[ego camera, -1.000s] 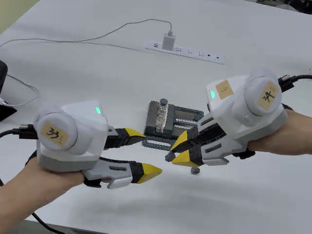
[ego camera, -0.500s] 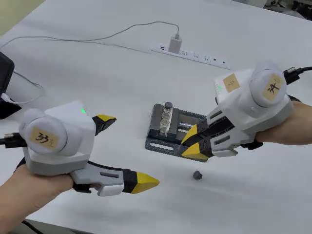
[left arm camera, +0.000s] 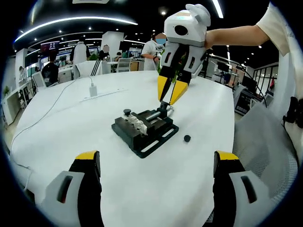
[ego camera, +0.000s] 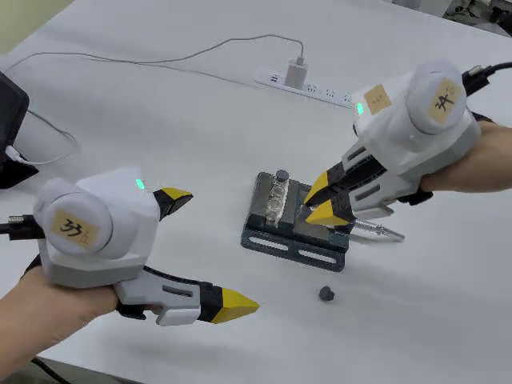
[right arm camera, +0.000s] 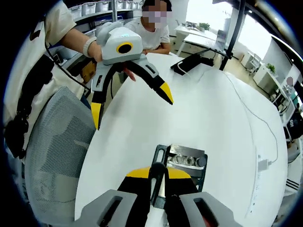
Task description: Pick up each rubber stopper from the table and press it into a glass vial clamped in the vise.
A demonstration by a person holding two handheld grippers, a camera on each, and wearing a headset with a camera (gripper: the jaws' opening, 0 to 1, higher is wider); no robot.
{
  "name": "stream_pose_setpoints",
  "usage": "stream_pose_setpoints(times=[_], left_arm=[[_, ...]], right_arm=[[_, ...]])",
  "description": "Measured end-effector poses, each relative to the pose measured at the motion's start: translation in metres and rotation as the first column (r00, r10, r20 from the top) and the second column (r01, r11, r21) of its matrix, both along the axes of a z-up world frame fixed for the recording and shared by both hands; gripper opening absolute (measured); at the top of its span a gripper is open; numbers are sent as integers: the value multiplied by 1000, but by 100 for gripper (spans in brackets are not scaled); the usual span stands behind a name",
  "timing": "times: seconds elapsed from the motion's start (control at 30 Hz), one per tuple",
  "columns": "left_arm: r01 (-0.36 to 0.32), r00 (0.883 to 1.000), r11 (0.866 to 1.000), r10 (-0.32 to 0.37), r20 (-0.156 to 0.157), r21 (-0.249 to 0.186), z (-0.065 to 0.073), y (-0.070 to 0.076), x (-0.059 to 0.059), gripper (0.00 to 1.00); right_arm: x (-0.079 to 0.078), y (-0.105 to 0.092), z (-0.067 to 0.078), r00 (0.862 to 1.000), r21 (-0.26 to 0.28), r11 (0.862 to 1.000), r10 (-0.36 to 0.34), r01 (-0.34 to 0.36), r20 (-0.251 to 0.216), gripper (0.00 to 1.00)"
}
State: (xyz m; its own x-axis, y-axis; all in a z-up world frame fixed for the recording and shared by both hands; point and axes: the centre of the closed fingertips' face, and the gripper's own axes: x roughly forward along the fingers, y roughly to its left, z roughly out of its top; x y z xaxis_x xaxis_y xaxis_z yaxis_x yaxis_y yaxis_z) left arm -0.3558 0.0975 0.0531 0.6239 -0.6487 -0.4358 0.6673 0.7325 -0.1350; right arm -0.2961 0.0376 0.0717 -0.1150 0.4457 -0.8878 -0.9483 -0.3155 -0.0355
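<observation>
A dark vise (ego camera: 293,237) (left arm camera: 150,138) (right arm camera: 165,152) on the white table clamps a row of glass vials (ego camera: 278,198) (left arm camera: 135,122) (right arm camera: 183,161). The far vial carries a dark stopper (ego camera: 282,174) (left arm camera: 127,112). My right gripper (ego camera: 320,203) (left arm camera: 169,92) (right arm camera: 158,176) hovers over the vise's right end, jaws nearly together on a small dark stopper. One loose rubber stopper (ego camera: 326,294) (left arm camera: 187,138) lies on the table in front of the vise. My left gripper (ego camera: 210,250) (left arm camera: 156,156) (right arm camera: 131,104) is wide open, left of the vise, holding nothing.
A white power strip (ego camera: 308,82) with a charger and a long cable lies at the back. The vise's screw handle (ego camera: 376,232) sticks out to the right. A black object (ego camera: 8,128) sits at the left edge. A grey mesh chair (right arm camera: 52,156) stands beside the table.
The right gripper has risen from the table in front of the vise to the vise's right end; one of two loose stoppers left the table with it. The left gripper's jaws have spread wider.
</observation>
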Motion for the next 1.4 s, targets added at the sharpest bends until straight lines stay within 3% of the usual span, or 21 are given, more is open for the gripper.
stream_pose_setpoints(times=[0.27, 0.6, 0.87, 1.03, 1.27, 1.4], left_arm=[[15, 1000, 1000, -15, 8, 8, 0, -1, 3, 99], [26, 1000, 1000, -26, 2, 12, -2, -2, 4, 99], [26, 1000, 999, -26, 5, 20, -4, 0, 7, 99], [26, 1000, 999, -26, 4, 26, -6, 2, 7, 99], [21, 1000, 999, -21, -4, 24, -10, 4, 6, 99], [12, 1000, 1000, -12, -6, 18, -11, 5, 7, 99]], right_arm=[[16, 3, -3, 997, -73, 995, 64, -61, 43, 5], [27, 6, -7, 985, -148, 978, 157, -146, 70, 5], [35, 13, -12, 958, -191, 949, 271, -249, 98, 5], [38, 15, -19, 931, -223, 920, 351, -322, 105, 5], [43, 21, -27, 915, -240, 902, 390, -358, 102, 5], [42, 22, -30, 899, -255, 884, 427, -392, 99, 5]])
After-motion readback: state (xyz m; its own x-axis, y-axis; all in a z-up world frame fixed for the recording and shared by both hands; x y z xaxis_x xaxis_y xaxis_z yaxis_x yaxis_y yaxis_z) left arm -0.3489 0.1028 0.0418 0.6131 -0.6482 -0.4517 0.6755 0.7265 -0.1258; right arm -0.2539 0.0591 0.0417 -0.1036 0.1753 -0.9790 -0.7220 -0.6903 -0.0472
